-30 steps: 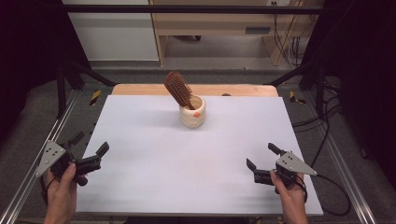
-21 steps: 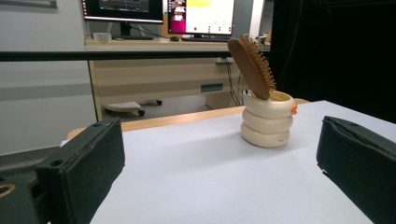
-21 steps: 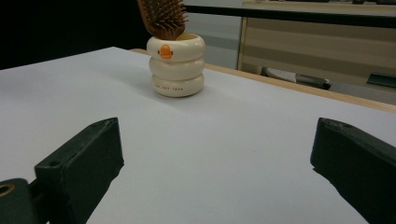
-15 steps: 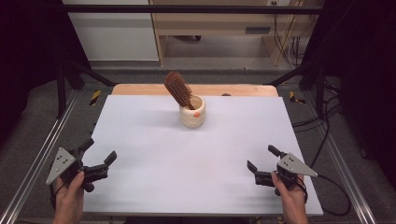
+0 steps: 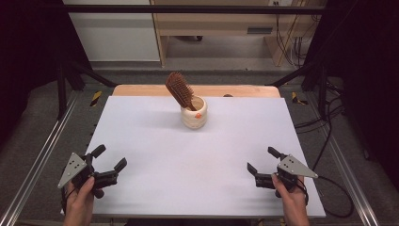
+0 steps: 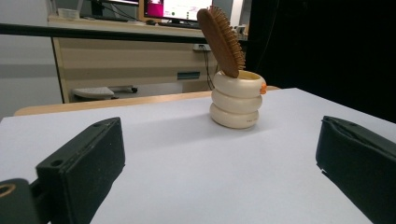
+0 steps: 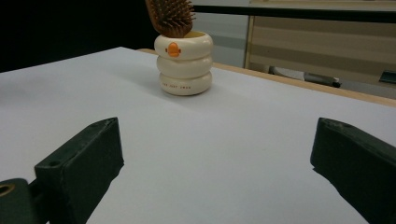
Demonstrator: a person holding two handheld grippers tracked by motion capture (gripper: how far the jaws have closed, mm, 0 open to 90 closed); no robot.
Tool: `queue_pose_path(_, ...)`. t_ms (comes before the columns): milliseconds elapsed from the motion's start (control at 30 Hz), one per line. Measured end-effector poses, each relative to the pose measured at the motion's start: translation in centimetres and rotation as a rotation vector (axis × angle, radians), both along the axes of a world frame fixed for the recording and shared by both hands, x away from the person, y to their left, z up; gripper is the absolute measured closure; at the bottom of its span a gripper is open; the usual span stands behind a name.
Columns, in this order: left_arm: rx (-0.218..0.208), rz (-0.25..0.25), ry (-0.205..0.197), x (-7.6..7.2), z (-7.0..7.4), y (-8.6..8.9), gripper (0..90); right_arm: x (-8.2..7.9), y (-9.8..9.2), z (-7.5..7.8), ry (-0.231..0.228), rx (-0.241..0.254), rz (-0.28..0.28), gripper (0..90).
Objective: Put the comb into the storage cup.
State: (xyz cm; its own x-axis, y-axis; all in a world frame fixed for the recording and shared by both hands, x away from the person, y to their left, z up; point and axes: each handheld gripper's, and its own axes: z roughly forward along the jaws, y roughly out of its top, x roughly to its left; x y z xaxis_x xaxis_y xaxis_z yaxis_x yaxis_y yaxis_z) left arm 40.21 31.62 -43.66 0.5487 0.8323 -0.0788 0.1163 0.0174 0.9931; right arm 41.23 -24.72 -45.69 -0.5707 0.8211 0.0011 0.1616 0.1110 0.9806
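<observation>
A cream holder (image 5: 194, 114) shaped like three stacked rings stood upright on the white desk (image 5: 202, 165), toward its far edge and roughly midway across. A small orange mark sat on its top ring, facing the right side of the desk in the high view. Inside the holder stood a brown wooden hairbrush (image 5: 179, 89), handle down in the opening and its bristled head sticking well out above the rim. The brush leaned to the left in the high view, resting against the rim of the holder. Whether anything else lay inside the holder could not be told.

The left gripper (image 5: 108, 164) hovered at the near left corner of the desk, held in a hand (image 5: 80, 202), with its jaws spread wide and nothing between them. In the left gripper view the holder (image 6: 236, 99) and the brush (image 6: 220, 39) appeared farther off, between the two parted jaws. The right gripper (image 5: 261, 161) sat at the near right of the desk, likewise held by a hand (image 5: 291, 202), jaws wide apart and empty. Its view showed the holder (image 7: 184, 63) with the orange mark turned toward it and the bristles of the brush (image 7: 170, 16) above the rim. Both grippers were well apart from the holder.
</observation>
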Motion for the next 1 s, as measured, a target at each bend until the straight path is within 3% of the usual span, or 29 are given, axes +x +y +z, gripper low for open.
queue_pose_path(500, 0.017, -0.049, 0.009, -1.3, -0.5, -2.1, 1.5, 0.2, 1.1, -0.1, 0.005, 0.005, 0.024, 2.6)
queue_pose_path(633, 0.018, -0.029, 0.007, -1.6, -0.5, -2.8, 1.6, 0.3, 1.2, 0.0, 0.005, 0.02, 0.017, 2.4)
queue_pose_path(800, -0.049, 0.001, 0.025, -1.4, -0.6, -2.9, 1.8, 0.4, 1.4, 0.1, -0.001, 0.032, 0.015, 2.3)
queue_pose_path(900, -0.018, 0.007, 0.039, -1.3, -1.0, -2.5, 1.7, 0.4, 1.5, 0.1, 0.003, 0.029, 0.019, 2.2)
queue_pose_path(1000, -0.036, 0.019, 0.041, -1.3, -1.0, -1.7, 1.9, 0.5, 1.6, 0.0, 0.004, 0.028, 0.015, 2.3)
